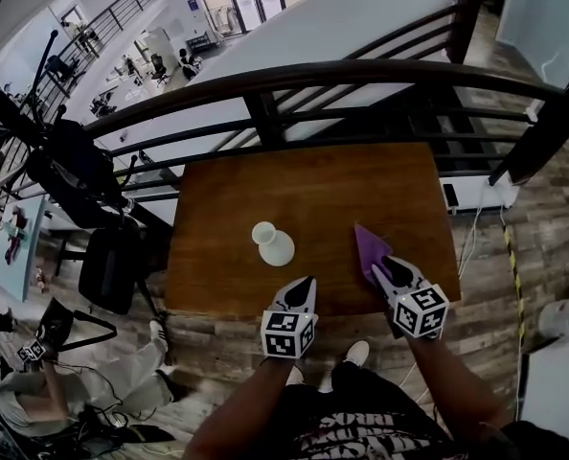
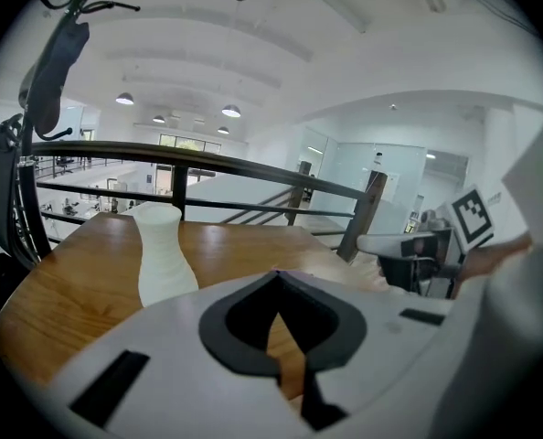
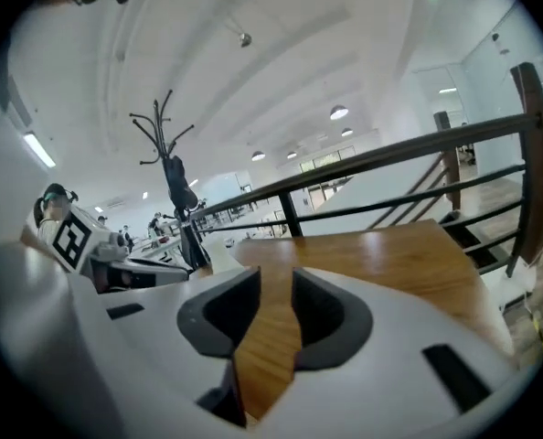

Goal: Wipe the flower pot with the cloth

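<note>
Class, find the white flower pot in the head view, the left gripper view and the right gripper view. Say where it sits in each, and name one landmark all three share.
Head view: the flower pot stands on the table, left of centre.
Left gripper view: the flower pot is left of centre, upright.
Right gripper view: not in it.
Shared landmark: the dark railing behind the table.

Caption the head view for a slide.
Flower pot and purple cloth on a wooden table; left tool and right tool near its front edge.

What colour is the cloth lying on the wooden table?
Purple cloth; clearest in the head view.
</note>
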`<state>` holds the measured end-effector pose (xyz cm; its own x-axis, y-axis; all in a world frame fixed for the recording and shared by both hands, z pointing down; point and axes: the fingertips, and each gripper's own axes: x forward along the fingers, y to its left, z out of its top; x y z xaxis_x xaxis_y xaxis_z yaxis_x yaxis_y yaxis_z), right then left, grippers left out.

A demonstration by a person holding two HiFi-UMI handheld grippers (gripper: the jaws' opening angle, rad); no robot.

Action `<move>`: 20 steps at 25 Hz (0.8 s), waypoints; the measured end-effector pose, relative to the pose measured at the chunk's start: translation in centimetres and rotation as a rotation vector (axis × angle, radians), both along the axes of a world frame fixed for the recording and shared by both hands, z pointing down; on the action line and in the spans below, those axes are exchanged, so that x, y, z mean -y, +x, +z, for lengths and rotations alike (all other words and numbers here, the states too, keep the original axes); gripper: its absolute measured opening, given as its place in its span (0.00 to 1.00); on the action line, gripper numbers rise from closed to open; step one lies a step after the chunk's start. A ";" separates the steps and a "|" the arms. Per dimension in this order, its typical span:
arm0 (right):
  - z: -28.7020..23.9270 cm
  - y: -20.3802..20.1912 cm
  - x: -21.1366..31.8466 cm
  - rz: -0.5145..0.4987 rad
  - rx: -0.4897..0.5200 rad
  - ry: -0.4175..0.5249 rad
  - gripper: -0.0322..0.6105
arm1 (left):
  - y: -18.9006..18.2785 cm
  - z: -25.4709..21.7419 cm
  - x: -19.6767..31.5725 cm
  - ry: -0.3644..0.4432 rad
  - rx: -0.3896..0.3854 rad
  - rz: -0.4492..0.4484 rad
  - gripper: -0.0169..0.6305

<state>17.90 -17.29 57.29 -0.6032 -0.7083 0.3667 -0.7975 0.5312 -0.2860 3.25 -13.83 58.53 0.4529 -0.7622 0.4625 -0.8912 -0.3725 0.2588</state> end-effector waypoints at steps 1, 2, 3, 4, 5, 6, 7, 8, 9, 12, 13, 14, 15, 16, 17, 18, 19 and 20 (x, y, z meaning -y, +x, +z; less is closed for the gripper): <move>-1.2 -0.4 -0.9 0.000 0.007 0.030 0.15 | -0.2 -0.6 -0.4 0.010 -0.011 0.000 0.03; -2.2 -0.9 -1.8 -0.008 0.006 0.060 0.07 | -0.5 -1.2 -0.8 0.021 -0.021 0.000 0.03; -3.0 -1.5 -2.8 -0.022 0.003 0.091 0.06 | -0.9 -1.7 -1.2 0.035 -0.030 0.001 0.03; -3.8 -2.2 -3.7 -0.036 0.002 0.121 0.05 | -1.4 -2.2 -1.6 0.050 -0.036 0.001 0.03; -4.4 -3.0 -4.6 -0.047 0.002 0.148 0.05 | -2.0 -2.8 -2.0 0.065 -0.041 -0.002 0.03; -4.9 -3.8 -5.6 -0.054 0.001 0.170 0.05 | -2.8 -3.3 -2.4 0.080 -0.046 -0.008 0.03; -5.1 -4.6 -6.6 -0.056 -0.002 0.186 0.05 | -3.6 -3.8 -2.9 0.092 -0.054 -0.016 0.03; -5.2 -5.3 -7.5 -0.053 -0.008 0.198 0.05 | -4.4 -4.2 -3.4 0.101 -0.064 -0.024 0.03; -5.1 -6.0 -8.5 -0.047 -0.018 0.203 0.05 | -5.1 -4.6 -4.1 0.109 -0.073 -0.029 0.03; -4.7 -7.3 -11.5 -0.013 -0.043 0.185 0.05 | -6.6 -5.3 -6.6 0.113 -0.095 -0.023 0.03; -4.7 -7.7 -12.4 -0.001 -0.048 0.180 0.05 | -7.1 -5.4 -7.4 0.113 -0.099 -0.019 0.03; -4.7 -8.1 -13.3 0.009 -0.054 0.178 0.05 | -7.6 -5.5 -8.1 0.114 -0.102 -0.016 0.03; -4.7 -8.5 -14.1 0.016 -0.063 0.178 0.05 | -8.2 -5.6 -8.7 0.115 -0.107 -0.015 0.03; -4.6 -8.9 -14.8 0.020 -0.072 0.178 0.05 | -8.8 -5.5 -9.1 0.116 -0.114 -0.015 0.03; -4.4 -9.4 -15.4 0.025 -0.082 0.178 0.05 | -9.5 -5.4 -9.5 0.116 -0.120 -0.016 0.03; -4.1 -10.0 -15.7 0.031 -0.090 0.179 0.05 | -10.2 -5.1 -9.7 0.116 -0.126 -0.015 0.03; -3.9 -10.4 -15.9 0.040 -0.097 0.181 0.05 | -10.8 -4.8 -10.0 0.116 -0.131 -0.012 0.03; -3.8 -10.6 -16.3 0.052 -0.102 0.183 0.05 | -11.1 -4.5 -10.4 0.116 -0.135 -0.005 0.03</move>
<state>7.27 -1.03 53.51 -0.5306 -0.7978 0.2863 -0.8450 0.5244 -0.1049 -7.88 -3.47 53.99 0.5010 -0.8092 0.3069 -0.8532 -0.4026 0.3315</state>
